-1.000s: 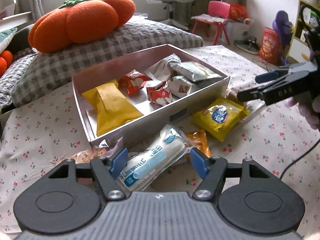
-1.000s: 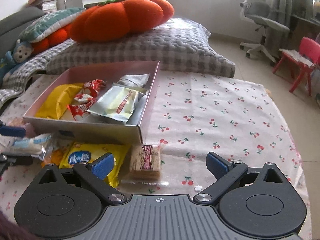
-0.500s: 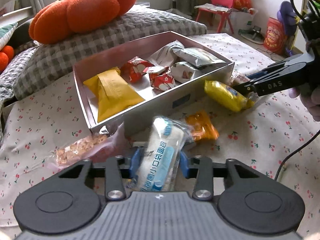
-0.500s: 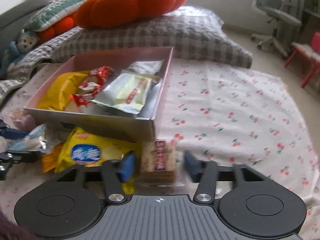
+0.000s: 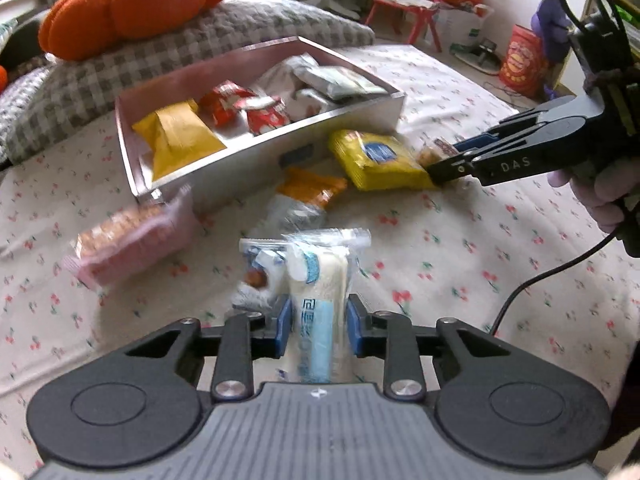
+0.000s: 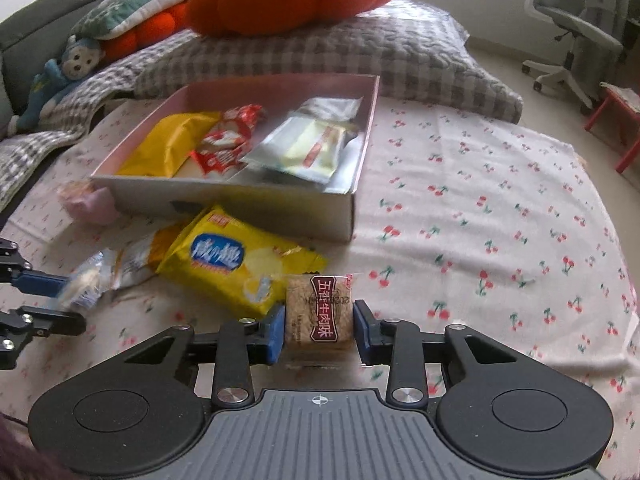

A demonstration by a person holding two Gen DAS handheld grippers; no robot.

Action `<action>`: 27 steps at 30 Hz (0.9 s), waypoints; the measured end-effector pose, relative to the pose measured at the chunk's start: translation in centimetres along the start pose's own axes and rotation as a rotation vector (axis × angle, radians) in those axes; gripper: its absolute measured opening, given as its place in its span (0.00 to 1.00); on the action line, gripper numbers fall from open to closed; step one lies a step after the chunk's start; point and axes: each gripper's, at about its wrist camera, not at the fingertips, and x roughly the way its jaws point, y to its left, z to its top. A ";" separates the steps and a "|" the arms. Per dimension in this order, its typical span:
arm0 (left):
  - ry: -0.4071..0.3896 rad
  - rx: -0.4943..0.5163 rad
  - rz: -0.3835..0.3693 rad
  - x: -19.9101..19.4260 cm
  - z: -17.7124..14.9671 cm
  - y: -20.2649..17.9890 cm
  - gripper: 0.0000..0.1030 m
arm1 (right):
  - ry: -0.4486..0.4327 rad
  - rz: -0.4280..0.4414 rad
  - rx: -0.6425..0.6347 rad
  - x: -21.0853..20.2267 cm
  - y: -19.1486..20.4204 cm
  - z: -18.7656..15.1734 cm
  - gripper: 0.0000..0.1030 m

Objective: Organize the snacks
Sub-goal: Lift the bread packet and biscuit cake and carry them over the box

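low in the left view, our left gripper (image 5: 319, 330) is closing its fingers on the white-and-blue plastic-wrapped bread roll (image 5: 318, 308): light, soft, slippery film, so we hold mid-length. low centre in the right view, our right gripper (image 6: 319, 330) pinches the brown square cracker packet (image 6: 319, 312): brittle, held by its sides.

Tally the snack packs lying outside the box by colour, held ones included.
Yellow pack: 1
Orange pack: 1
Pink pack: 1
White-and-blue pack, left gripper closing on it: 1
Brown pack, in the shut right gripper: 1
Total: 5
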 end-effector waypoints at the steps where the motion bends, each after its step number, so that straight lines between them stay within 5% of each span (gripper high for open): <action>1: 0.005 0.006 0.002 0.0 -0.2 -0.2 0.26 | 0.007 0.009 -0.001 -0.1 0.1 -0.3 0.32; 7: 0.018 0.038 -0.027 -0.2 -0.9 -0.9 0.27 | 0.072 0.076 0.081 -1.0 -0.6 -0.9 0.32; 16: 0.030 0.074 -0.067 0.1 -1.0 -1.7 0.58 | 0.081 0.073 0.056 -2.3 -0.7 -1.7 0.41; 19: 0.047 0.085 -0.044 0.5 -1.3 -1.8 0.59 | 0.065 0.061 0.037 -2.6 -0.5 -1.7 0.51; 27: 0.070 0.041 -0.033 0.7 -1.3 -1.2 0.52 | 0.098 -0.018 -0.022 -1.5 0.6 -2.1 0.51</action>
